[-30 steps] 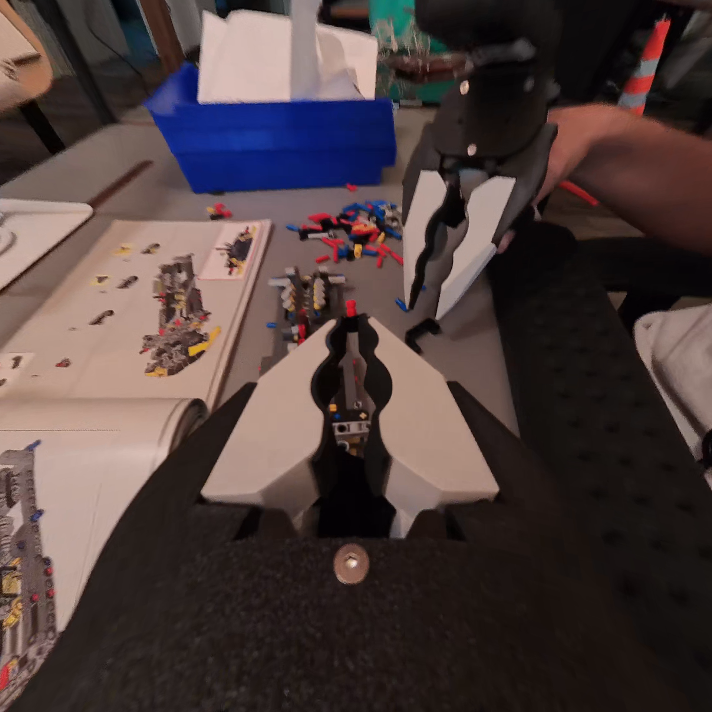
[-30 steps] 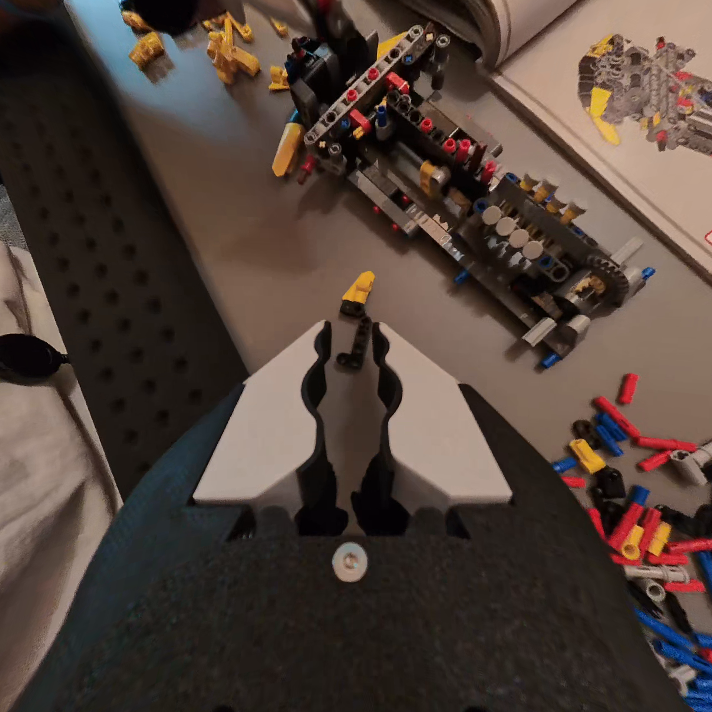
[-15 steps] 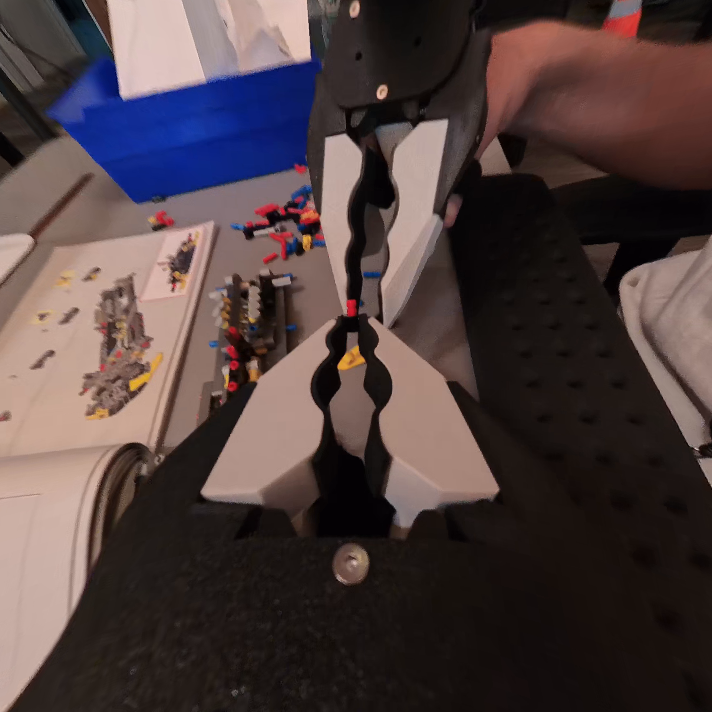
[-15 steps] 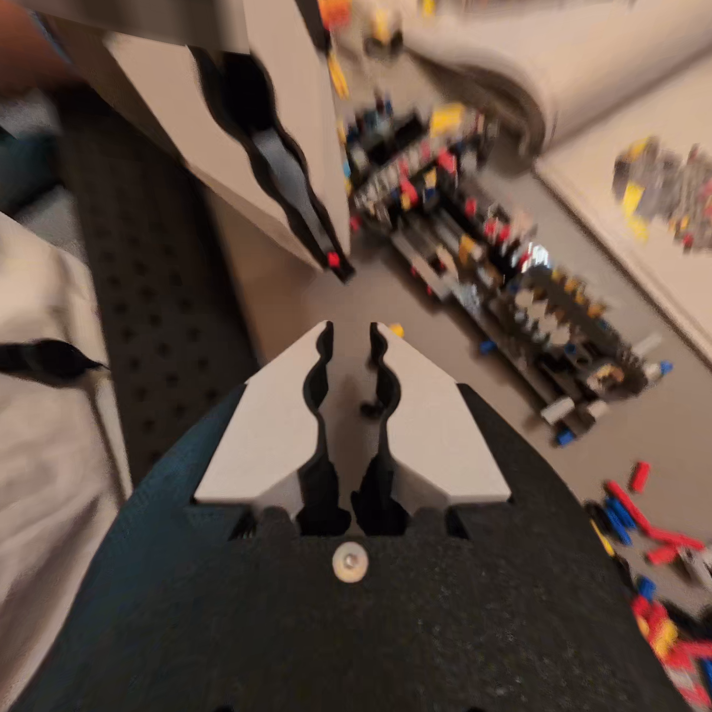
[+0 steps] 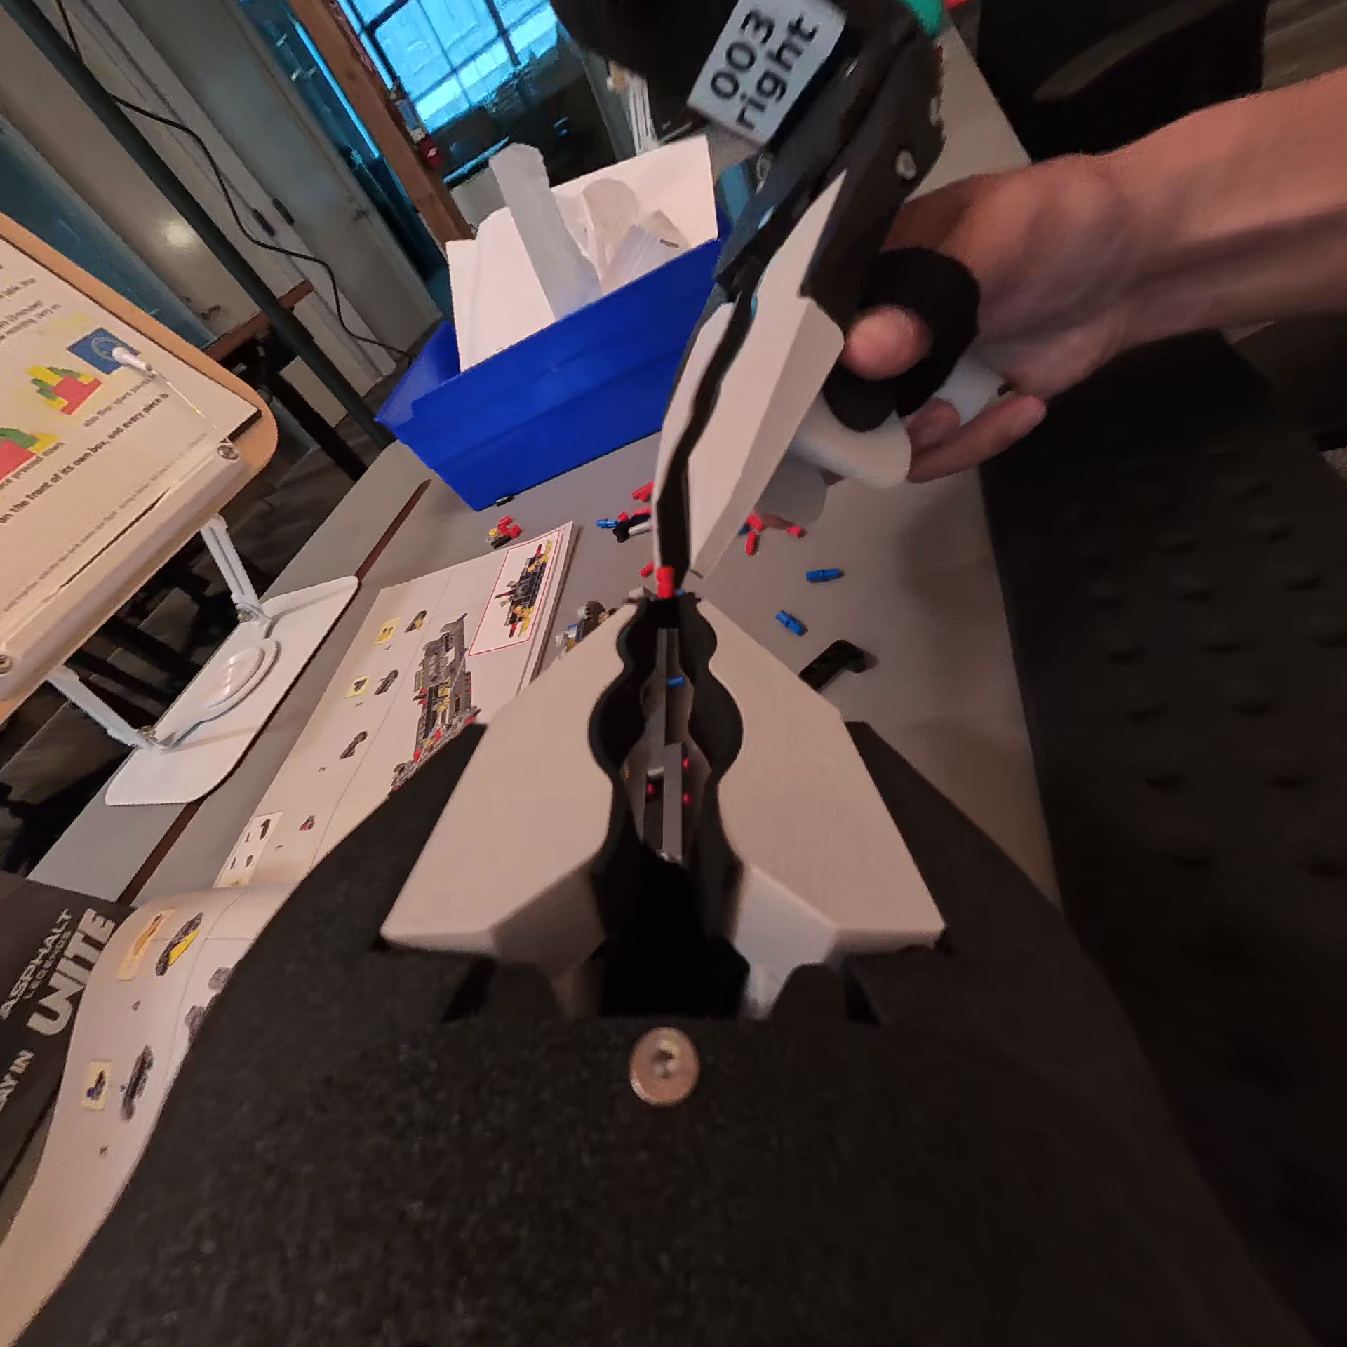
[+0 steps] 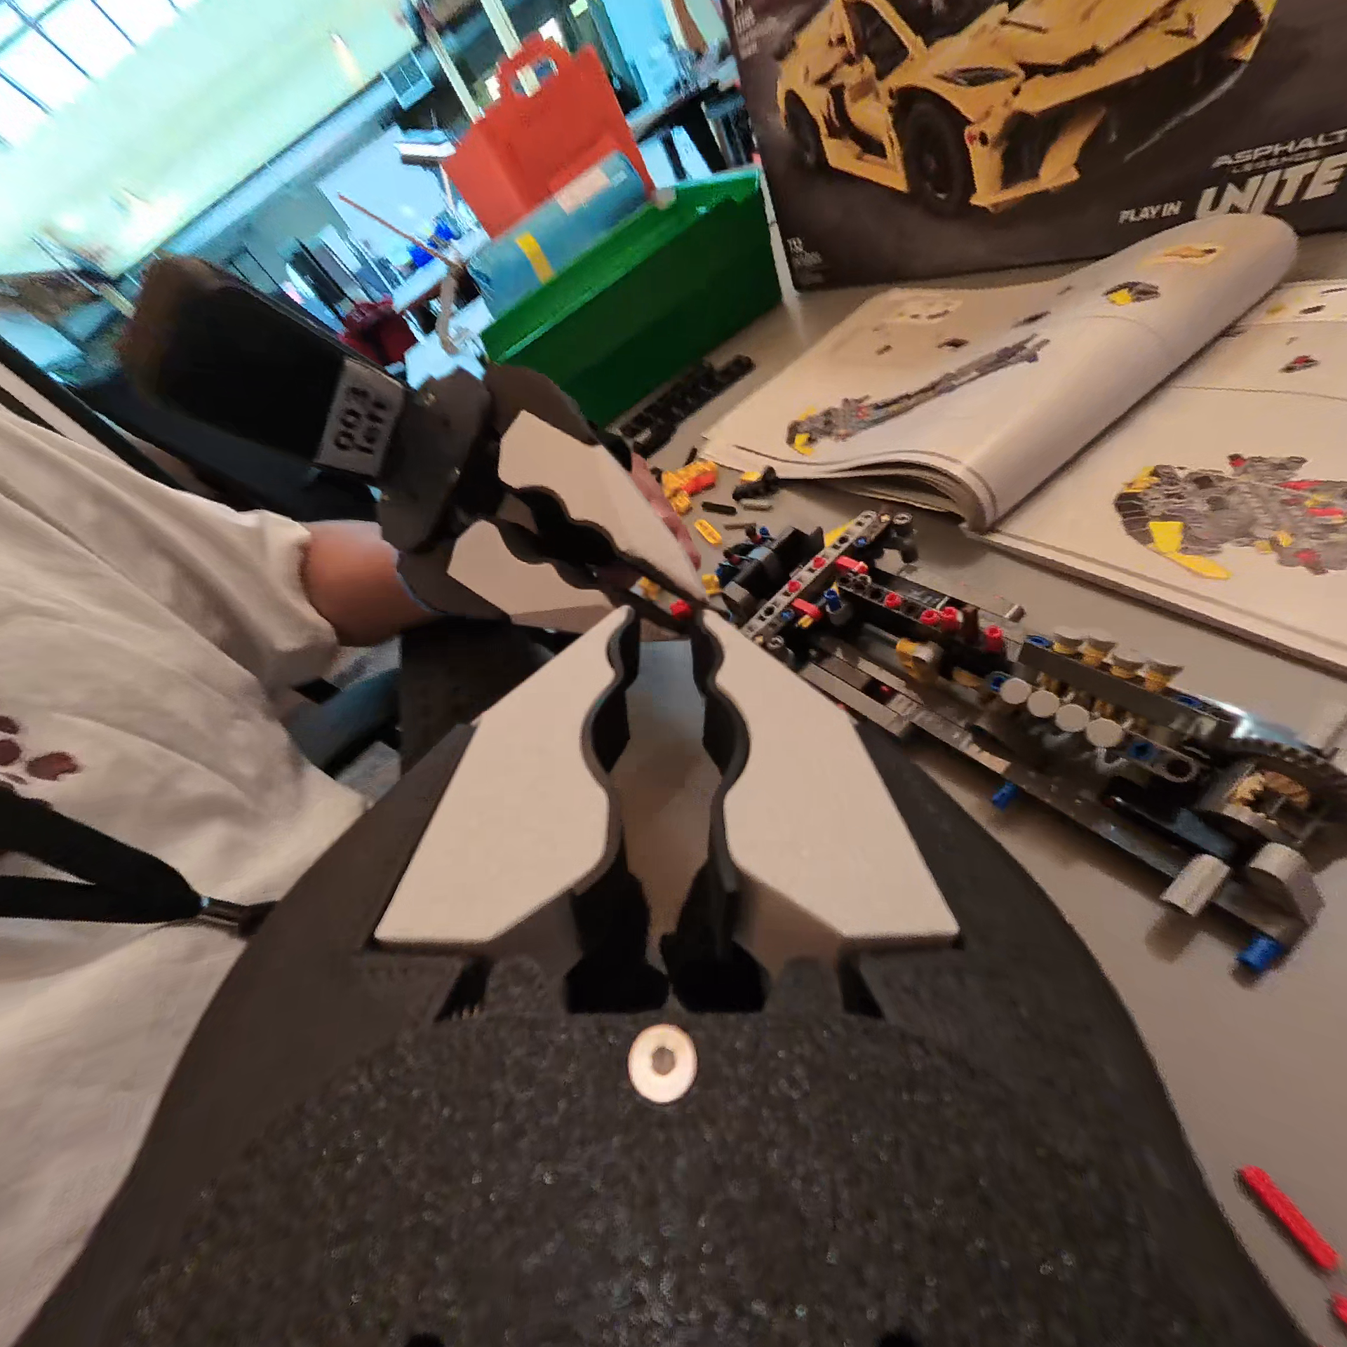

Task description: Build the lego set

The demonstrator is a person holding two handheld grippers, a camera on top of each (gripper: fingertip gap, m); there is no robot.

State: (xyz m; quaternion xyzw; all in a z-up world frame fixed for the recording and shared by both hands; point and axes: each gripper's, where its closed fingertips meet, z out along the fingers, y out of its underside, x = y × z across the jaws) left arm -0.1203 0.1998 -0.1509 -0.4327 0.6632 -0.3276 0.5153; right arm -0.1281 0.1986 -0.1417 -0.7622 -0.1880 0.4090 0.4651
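My left gripper (image 5: 665, 601) is shut on a small red pin (image 5: 662, 581) at its very tips and holds it in the air. My right gripper (image 6: 667, 616) is open by a narrow gap, and its tips meet the left gripper's tips around the red pin (image 6: 679, 608). It comes down from above in the left wrist view (image 5: 674, 568), held by a hand. The long grey and black model chassis (image 6: 1020, 700) lies on the table below and right, mostly hidden behind my left fingers (image 5: 539, 787). A small black piece (image 5: 834, 660) lies on the table.
The open instruction booklet (image 6: 1020, 408) and the set's box (image 6: 1020, 131) are at the far side. A blue bin (image 5: 568, 393), a green bin (image 6: 634, 291), loose pins (image 5: 791, 619), a sign stand (image 5: 182, 700) and a black perforated mat (image 5: 1166, 729) surround the work spot. My left and right fingertips are right by each other. From either gripper's tips it is about 11 cm to the small black piece (image 5: 834, 660).
Both grippers rose off the table and tilted up, and their tips came together. The right gripper left the black piece on the table. The left kept the red pin.
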